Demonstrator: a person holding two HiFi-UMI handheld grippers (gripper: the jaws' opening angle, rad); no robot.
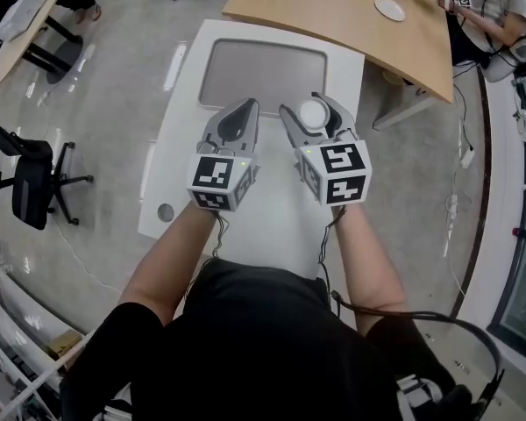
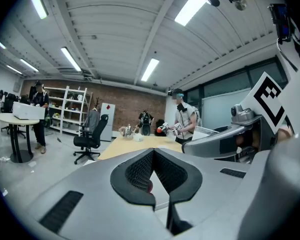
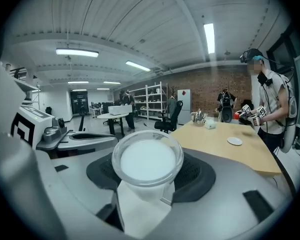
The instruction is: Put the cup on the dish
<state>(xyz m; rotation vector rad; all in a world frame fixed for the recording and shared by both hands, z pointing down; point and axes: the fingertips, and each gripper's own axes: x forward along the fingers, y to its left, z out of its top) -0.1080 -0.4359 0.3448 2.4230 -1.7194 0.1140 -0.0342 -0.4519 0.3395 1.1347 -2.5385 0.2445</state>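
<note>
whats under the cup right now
Held by the right gripper, the cup is over the white table, by the grey mat's edge. Nothing else shows there; the spot directly beneath is hidden.

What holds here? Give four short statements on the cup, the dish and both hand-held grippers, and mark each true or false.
1. The right hand-held gripper holds the cup. True.
2. The cup stands on the dish. False: the dish lies apart on the wooden table, and no cup is on it.
3. The left hand-held gripper is shut on nothing. True.
4. The dish lies on the grey mat. False: it lies on the wooden table, beyond the mat.
</note>
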